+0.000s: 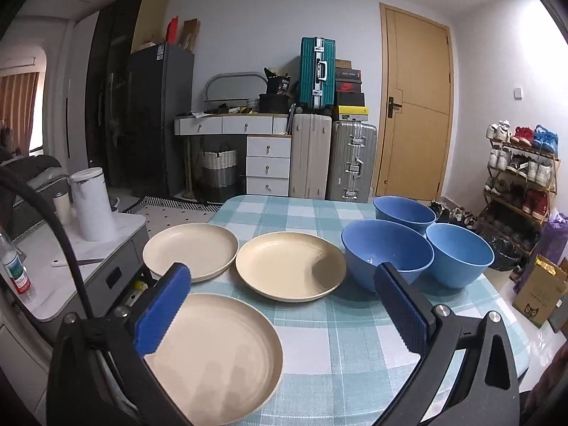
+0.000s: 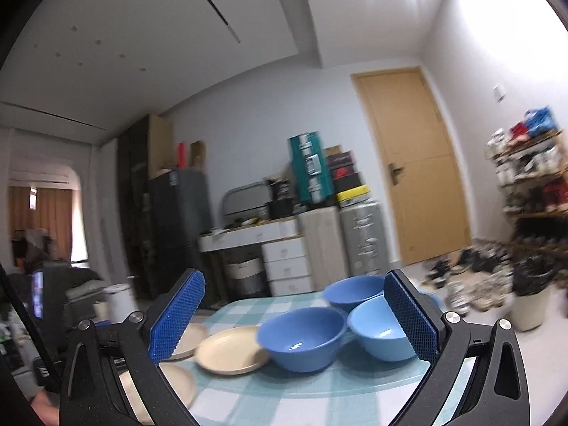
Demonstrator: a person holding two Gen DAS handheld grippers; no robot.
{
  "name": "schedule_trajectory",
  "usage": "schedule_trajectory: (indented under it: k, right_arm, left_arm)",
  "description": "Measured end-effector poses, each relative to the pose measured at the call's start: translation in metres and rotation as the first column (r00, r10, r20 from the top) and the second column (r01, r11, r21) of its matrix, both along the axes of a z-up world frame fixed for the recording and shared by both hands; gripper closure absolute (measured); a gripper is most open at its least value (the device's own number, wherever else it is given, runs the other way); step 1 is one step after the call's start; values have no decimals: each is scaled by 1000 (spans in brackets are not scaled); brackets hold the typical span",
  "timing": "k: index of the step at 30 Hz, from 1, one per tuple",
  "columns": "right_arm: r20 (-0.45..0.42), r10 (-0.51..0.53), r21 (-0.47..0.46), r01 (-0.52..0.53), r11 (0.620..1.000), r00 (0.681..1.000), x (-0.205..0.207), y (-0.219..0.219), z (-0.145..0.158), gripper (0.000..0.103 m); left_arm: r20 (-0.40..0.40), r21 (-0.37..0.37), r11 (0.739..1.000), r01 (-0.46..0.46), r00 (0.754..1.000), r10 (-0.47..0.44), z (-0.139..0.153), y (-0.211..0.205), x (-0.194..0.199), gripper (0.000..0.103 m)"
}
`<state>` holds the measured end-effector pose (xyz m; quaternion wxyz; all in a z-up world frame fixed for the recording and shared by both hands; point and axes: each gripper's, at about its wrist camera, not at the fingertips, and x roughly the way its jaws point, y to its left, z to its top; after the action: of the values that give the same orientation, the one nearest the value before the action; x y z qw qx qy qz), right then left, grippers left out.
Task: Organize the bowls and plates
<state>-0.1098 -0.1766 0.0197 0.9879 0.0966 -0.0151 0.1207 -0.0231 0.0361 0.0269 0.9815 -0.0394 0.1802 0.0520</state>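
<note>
Hovering hand-held grippers (image 1: 280,305) agape, plates (image 1: 290,265), bowls (image 1: 387,254)

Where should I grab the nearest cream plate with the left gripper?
Take the nearest cream plate by its raised rim at the near edge, coming in low from the front with one finger above and one below. It lies flat on the checked tablecloth, so only the rim offers a hold. The left gripper is already open.

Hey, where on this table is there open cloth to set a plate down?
Bare checked cloth lies right of the nearest plate, in front of the bowls, and along the far edge of the table behind the two back plates. The middle row is crowded: plates nearly rim to rim, three bowls clustered tight.
</note>
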Motion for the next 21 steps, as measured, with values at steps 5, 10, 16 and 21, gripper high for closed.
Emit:
schedule_trajectory:
  k: [5,10,16,21]
  right_arm:
    - [-96,35,56,-30,998,995,9,-6,0,0]
    - [-205,67,6,-67,998,977,17,1,1,0]
    - [-284,-36,-104,7,995,958,32,20,-9,0]
    - [-300,-45,-146,1,989,953,44,28,-15,0]
  left_arm:
    - [6,82,997,6,1000,-7,0,-15,-3,0]
    - [-3,122,992,26,1000,-26,-3,-24,-3,0]
    - [-47,72,997,34,998,-30,-5,-17,3,0]
    - [-79,42,999,20,997,-17,-9,-11,8,0]
